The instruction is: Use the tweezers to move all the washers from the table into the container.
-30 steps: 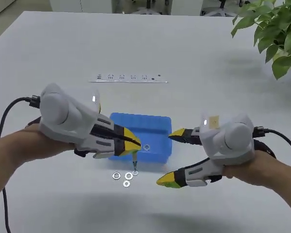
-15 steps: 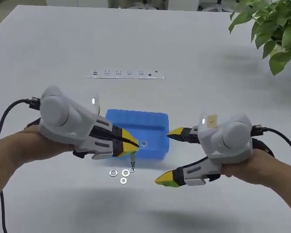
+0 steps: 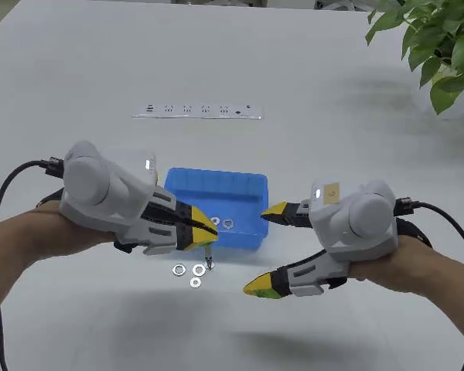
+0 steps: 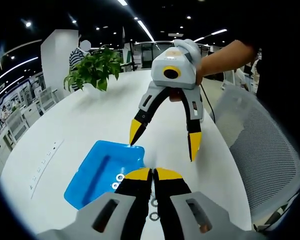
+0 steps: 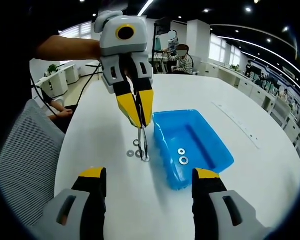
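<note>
Thin metal tweezers (image 3: 209, 256) at the near wall of the blue plastic container (image 3: 216, 180)
My left gripper (image 3: 209, 229) pinches them, tips among three small steel washers (image 3: 179, 270) just outside that wall; two more lie inside; my right gripper (image 3: 259, 250) stands with jaws spread nearby.

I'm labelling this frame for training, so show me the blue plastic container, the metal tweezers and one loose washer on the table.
Blue plastic container (image 3: 243, 202): head view, bare floor.
Metal tweezers (image 5: 143, 145): right gripper view, mid-shaft.
Loose silver washer (image 3: 178, 270): head view, leftmost one's ring.
</note>
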Motion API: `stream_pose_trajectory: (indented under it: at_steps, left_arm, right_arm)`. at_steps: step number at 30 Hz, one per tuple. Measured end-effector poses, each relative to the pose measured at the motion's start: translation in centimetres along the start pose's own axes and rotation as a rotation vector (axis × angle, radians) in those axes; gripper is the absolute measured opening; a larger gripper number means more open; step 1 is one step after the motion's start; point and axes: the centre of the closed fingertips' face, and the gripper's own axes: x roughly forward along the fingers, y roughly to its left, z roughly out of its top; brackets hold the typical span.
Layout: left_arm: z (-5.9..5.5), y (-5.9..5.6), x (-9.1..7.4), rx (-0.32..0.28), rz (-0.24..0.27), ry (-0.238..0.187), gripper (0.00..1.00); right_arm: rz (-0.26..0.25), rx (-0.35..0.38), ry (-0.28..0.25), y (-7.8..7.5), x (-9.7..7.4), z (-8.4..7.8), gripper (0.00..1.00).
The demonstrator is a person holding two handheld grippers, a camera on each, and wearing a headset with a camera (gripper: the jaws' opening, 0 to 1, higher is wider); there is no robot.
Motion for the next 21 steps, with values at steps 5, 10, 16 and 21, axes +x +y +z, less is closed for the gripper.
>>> stream_pose_trajectory:
  at_steps: [5, 10, 16, 21]
  left_arm:
    - [-0.1, -0.1, -0.1, 0.008, -0.019, 0.002, 0.06]
    - [-0.2, -0.1, -0.2, 0.017, -0.028, 0.005, 0.06]
    - [-0.3, -0.2, -0.2, 0.021, -0.034, 0.007, 0.06]
    - [-0.4, 0.0, -0.2, 0.016, -0.031, 0.011, 0.06]
  right_arm:
    - [0.016, -0.012, -0.004, 0.3, 0.5, 0.5, 0.69]
    - [0.039, -0.039, -0.011, 0.7, 1.3, 1.1, 0.66]
    - [0.063, -0.065, -0.026, 1.0, 2.2, 1.8, 0.51]
    - [0.079, -0.087, -0.036, 1.1, 3.1, 2.5, 0.37]
